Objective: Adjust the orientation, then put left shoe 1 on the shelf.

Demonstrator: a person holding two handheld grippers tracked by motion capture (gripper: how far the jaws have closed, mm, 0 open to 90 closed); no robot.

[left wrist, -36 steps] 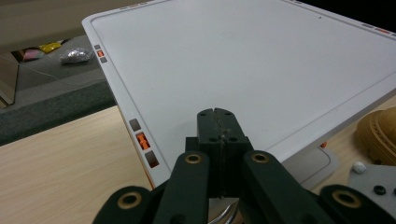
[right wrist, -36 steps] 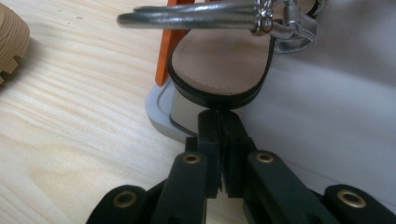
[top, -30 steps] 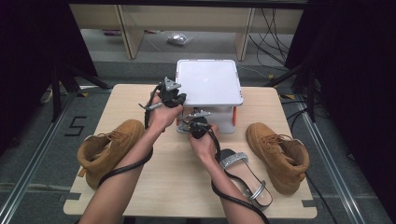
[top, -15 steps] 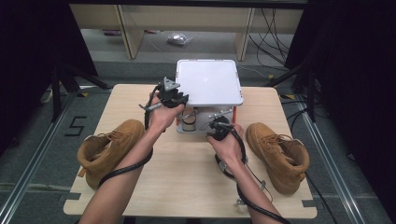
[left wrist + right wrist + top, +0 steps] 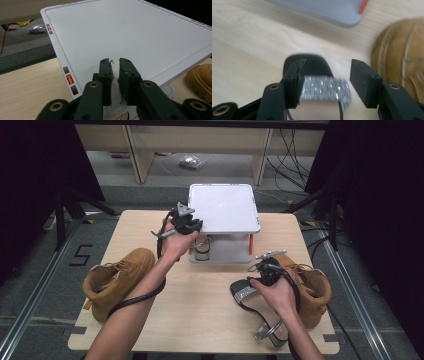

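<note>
A black sandal with a glittering silver strap point(image 5: 246, 293) point(image 5: 325, 90) lies on the wooden table point(image 5: 200, 315) at the near right. My right gripper point(image 5: 265, 270) point(image 5: 327, 66) hovers over the sandal's toe. Its jaws have just been opening and stand astride the strap, the right pad clear of it. My left gripper point(image 5: 194, 225) point(image 5: 115, 61) sits at the front left edge of a white raised shelf point(image 5: 222, 207) point(image 5: 130, 32). Its jaws have just been closing to a narrow gap with nothing between them. A second sandal point(image 5: 202, 247) stands under the shelf.
A tan boot point(image 5: 117, 280) lies at the left of the table, another tan boot point(image 5: 312, 287) point(image 5: 402, 55) at the right, close beside the black sandal. The shelf's orange leg point(image 5: 250, 243) stands near the right hand. Cables trail from both grippers.
My right hand has moved from the shelf's front to the right and nearer, over the black sandal, and its jaws have opened. The left hand has stayed at the shelf's edge.
</note>
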